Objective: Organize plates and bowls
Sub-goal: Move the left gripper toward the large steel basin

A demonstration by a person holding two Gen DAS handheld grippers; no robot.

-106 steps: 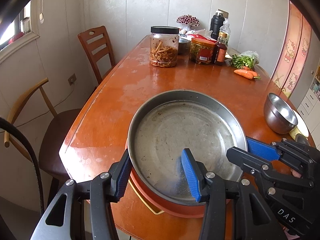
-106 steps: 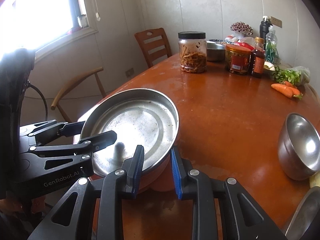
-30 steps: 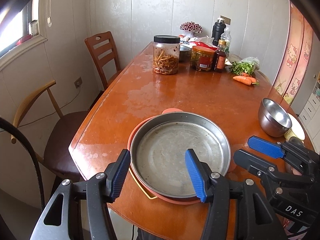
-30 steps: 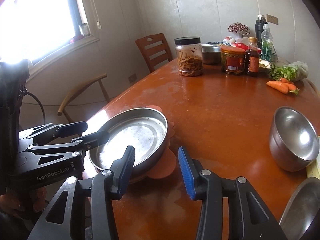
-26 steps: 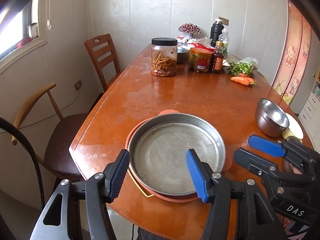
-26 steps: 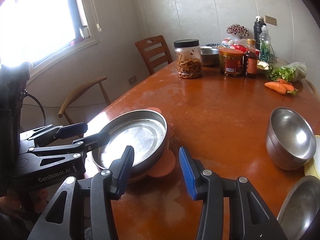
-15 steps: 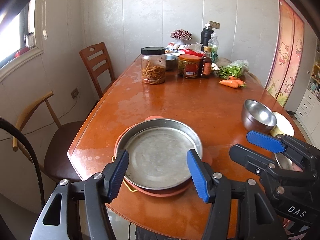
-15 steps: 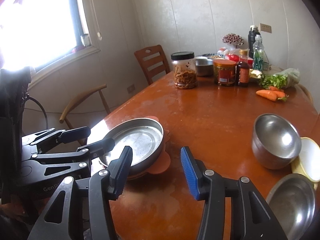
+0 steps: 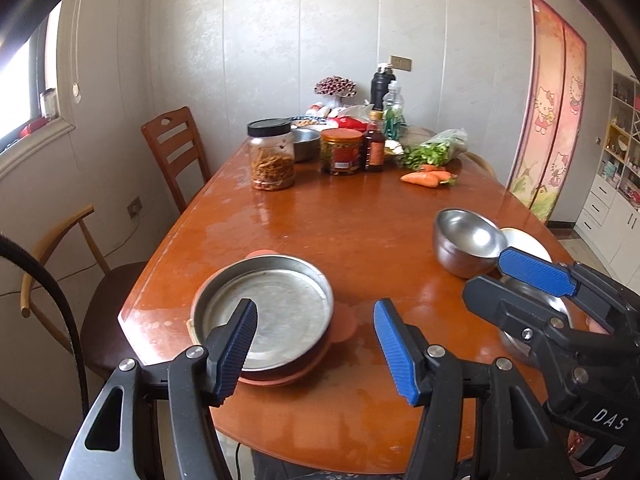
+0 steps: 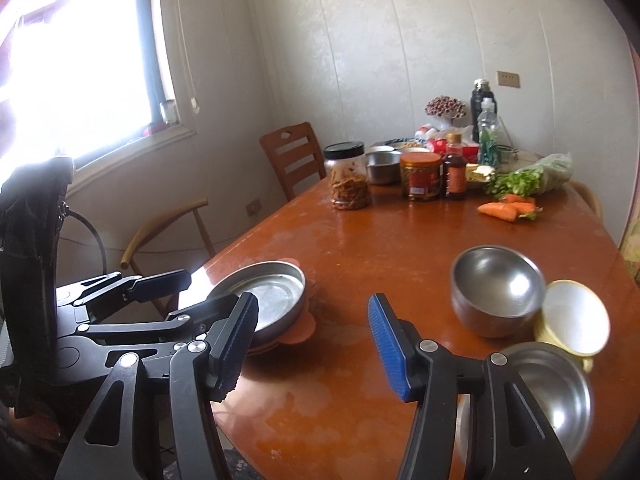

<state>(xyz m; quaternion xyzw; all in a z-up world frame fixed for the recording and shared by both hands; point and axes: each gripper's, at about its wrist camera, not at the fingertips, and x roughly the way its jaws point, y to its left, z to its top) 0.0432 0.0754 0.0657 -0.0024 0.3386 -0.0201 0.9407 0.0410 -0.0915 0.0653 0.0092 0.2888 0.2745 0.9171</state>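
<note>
You are holding both grippers above the near end of a glossy wooden table (image 9: pixel 320 220). Your left gripper (image 9: pixel 316 346) is hanging released, nothing between its blue pads. Your right gripper (image 10: pixel 312 346) is opening, its jaws empty too. The steel plate (image 9: pixel 276 308) is sitting on an orange dish (image 9: pixel 344 326) near the table's left edge. To the right, a steel bowl (image 10: pixel 496 288) is resting beside a tipped yellow cup (image 10: pixel 576 320) and a second steel bowl (image 10: pixel 548 384).
</note>
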